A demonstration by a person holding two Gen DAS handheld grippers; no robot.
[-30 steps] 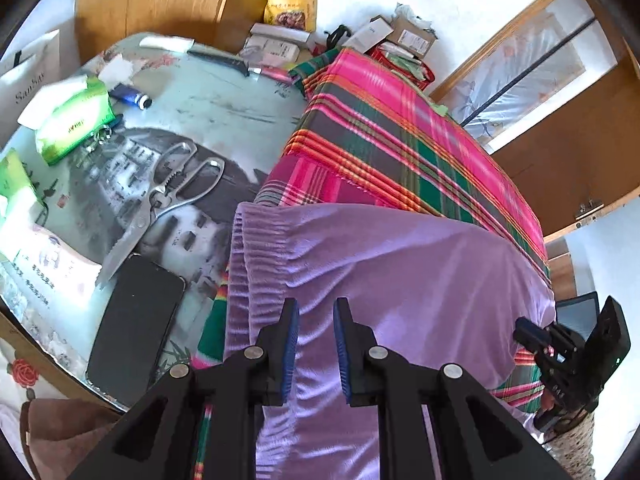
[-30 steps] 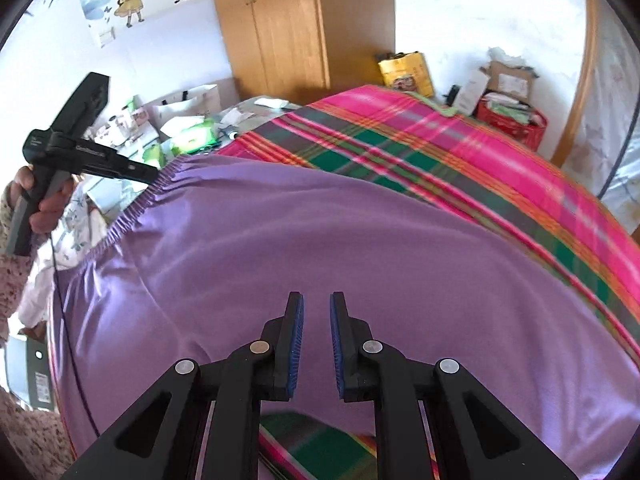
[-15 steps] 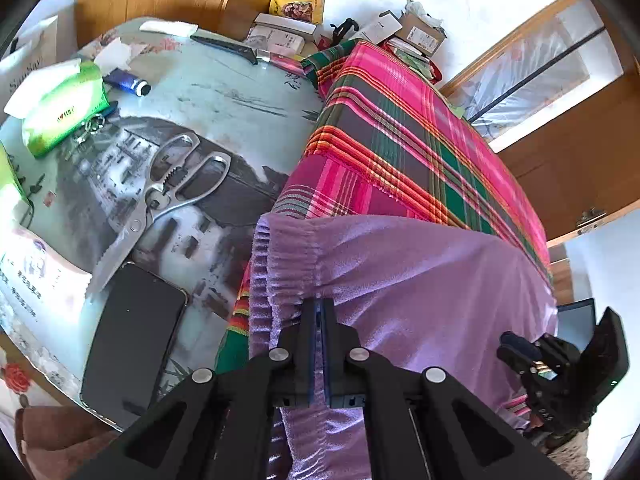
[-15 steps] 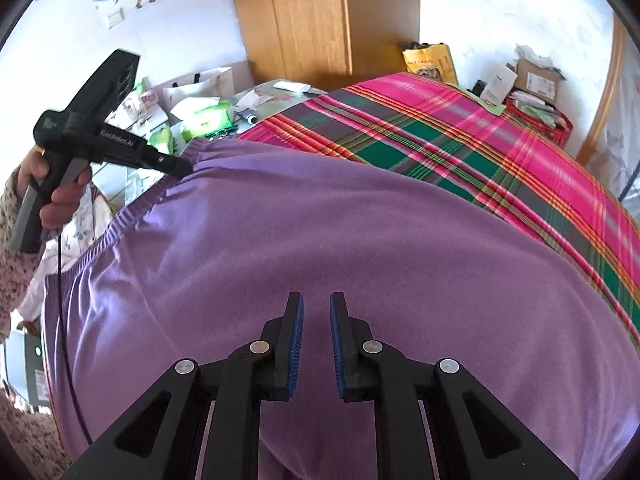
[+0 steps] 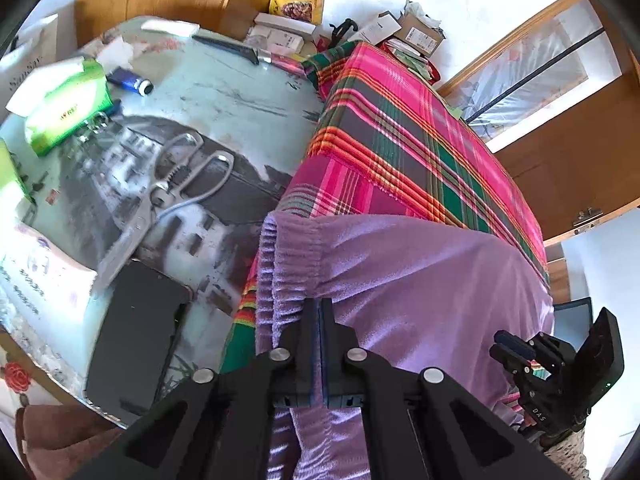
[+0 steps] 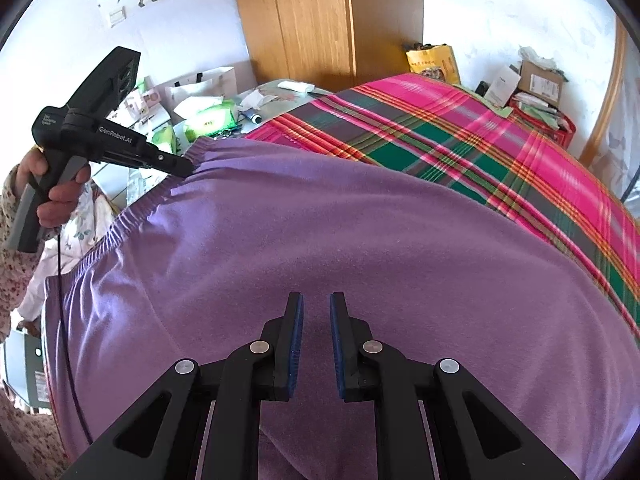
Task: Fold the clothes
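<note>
A purple garment (image 5: 420, 280) with a gathered elastic waistband lies spread over a pink and green plaid cloth (image 5: 400, 140). My left gripper (image 5: 320, 304) is shut on the waistband edge at the garment's left side. The right wrist view shows the same gripper (image 6: 186, 168) pinching the waistband, with a hand around its handle. My right gripper (image 6: 316, 300) hovers low over the middle of the purple garment (image 6: 320, 220), jaws a little apart, pads not pressing cloth. It also shows in the left wrist view, at the garment's far right edge (image 5: 532, 360).
Left of the plaid cloth, a glass table top (image 5: 224, 92) holds scissors (image 5: 168, 196), a black phone (image 5: 136, 336), a green tissue pack (image 5: 64, 108), a lighter (image 5: 130, 82) and a knife (image 5: 228, 46). Boxes and a yellow bag (image 6: 432, 62) crowd the far end. A wooden wardrobe (image 6: 320, 20) stands behind.
My left gripper went from open to shut on the waistband, which now bunches at its pads. My right gripper slid further over the garment, keeping the same narrow gap.
</note>
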